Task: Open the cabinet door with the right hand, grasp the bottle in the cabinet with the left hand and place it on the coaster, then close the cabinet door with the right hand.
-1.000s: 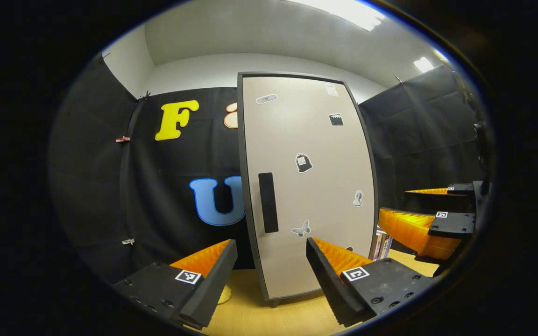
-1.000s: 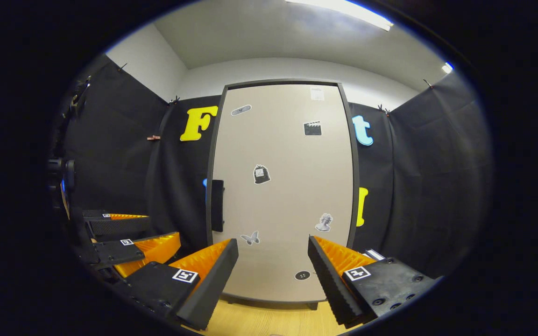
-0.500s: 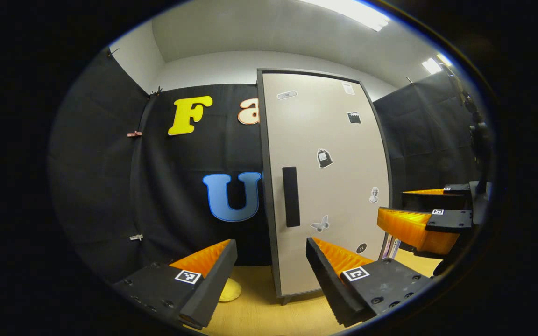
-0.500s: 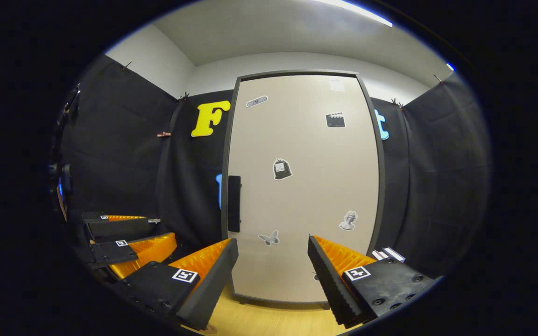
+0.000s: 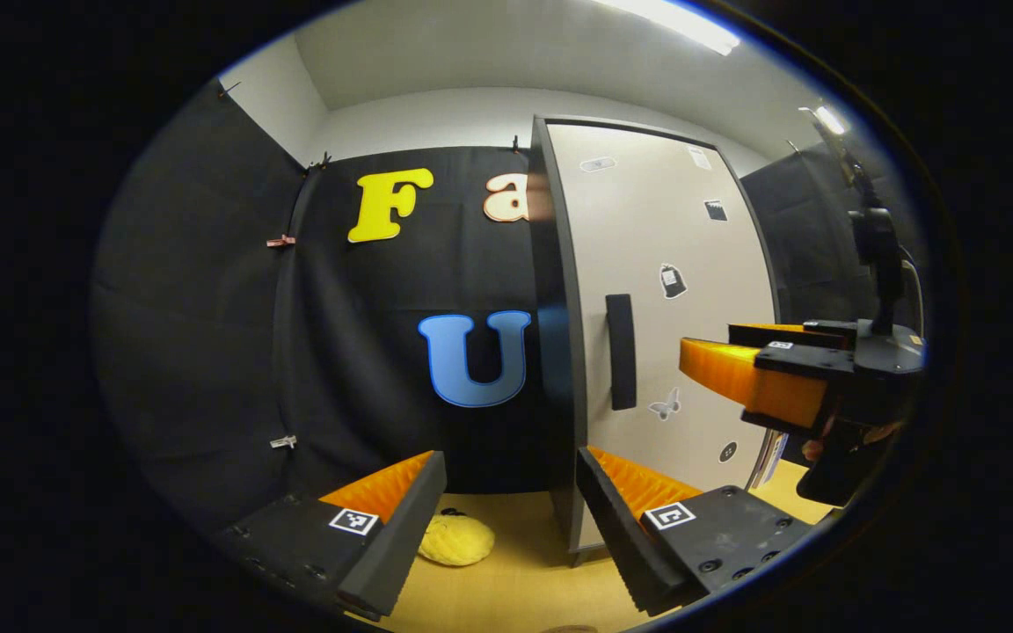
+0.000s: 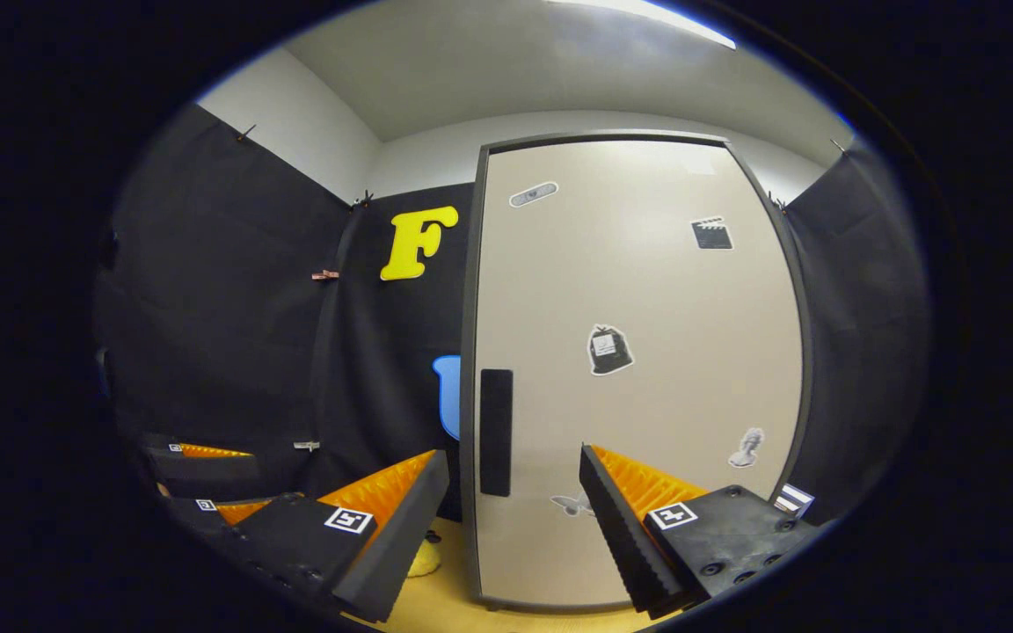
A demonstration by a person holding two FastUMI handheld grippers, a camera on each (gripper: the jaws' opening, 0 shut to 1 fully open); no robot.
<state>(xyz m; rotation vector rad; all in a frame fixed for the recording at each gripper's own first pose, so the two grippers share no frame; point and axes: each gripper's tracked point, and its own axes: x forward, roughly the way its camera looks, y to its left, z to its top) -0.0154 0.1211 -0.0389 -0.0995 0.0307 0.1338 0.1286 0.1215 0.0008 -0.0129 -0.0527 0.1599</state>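
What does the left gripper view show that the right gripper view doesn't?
Left gripper view: the cabinet's dark side panel, a round button sticker, and the right gripper side-on, open, near the handle. Right gripper view: the door face-on, a bust sticker, and the left gripper low at the left. Both: the closed door, its black handle, a butterfly sticker, a yellow item on the table.

My left gripper [image 5: 511, 519] and right gripper [image 6: 513, 519] look alike: ribbed orange fingers [image 6: 383, 497] on black, screw-studded blocks, each bearing a small square black-and-white marker
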